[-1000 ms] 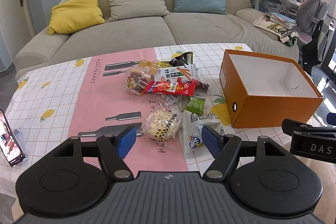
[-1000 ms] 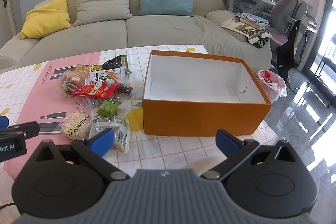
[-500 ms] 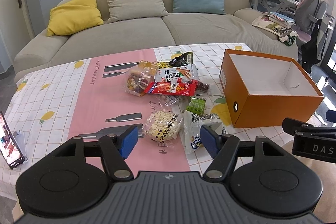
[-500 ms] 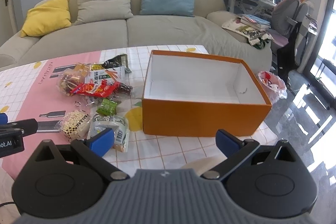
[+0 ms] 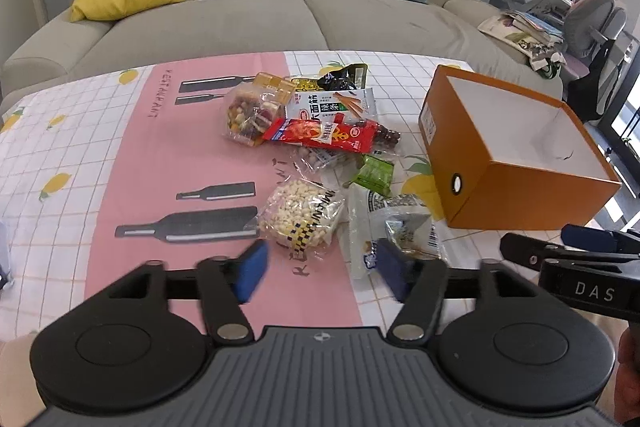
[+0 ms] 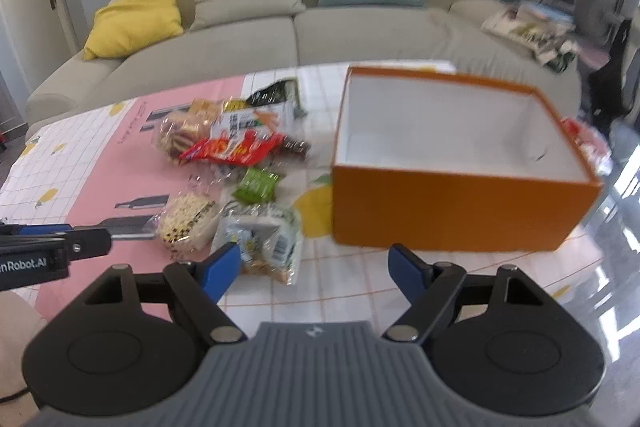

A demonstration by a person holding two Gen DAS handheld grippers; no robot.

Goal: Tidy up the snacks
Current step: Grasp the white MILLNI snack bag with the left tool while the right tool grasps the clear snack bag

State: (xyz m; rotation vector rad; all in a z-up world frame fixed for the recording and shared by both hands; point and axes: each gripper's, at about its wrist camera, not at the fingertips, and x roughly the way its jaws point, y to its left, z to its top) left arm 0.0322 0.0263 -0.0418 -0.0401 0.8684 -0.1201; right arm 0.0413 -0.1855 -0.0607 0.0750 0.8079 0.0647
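Observation:
A pile of snacks lies mid-table: a puffed-corn bag, a white packet, a green packet, a red packet and a nut-mix bag. To their right stands an open orange box, its white inside bare. My left gripper hovers open just short of the corn bag and the white packet, with nothing between its fingers. Near the front edge my right gripper is closing on nothing. It sits between the white packet and the orange box.
A pink and white checked tablecloth covers the table. Behind it is a beige sofa with cushions. A cluttered desk and a grey chair stand at the right. The other gripper's finger reaches in from the right.
Both grippers have sunk and come closer to the snacks, which look larger now. The right gripper's jaws have narrowed. The snacks and the box have not moved.

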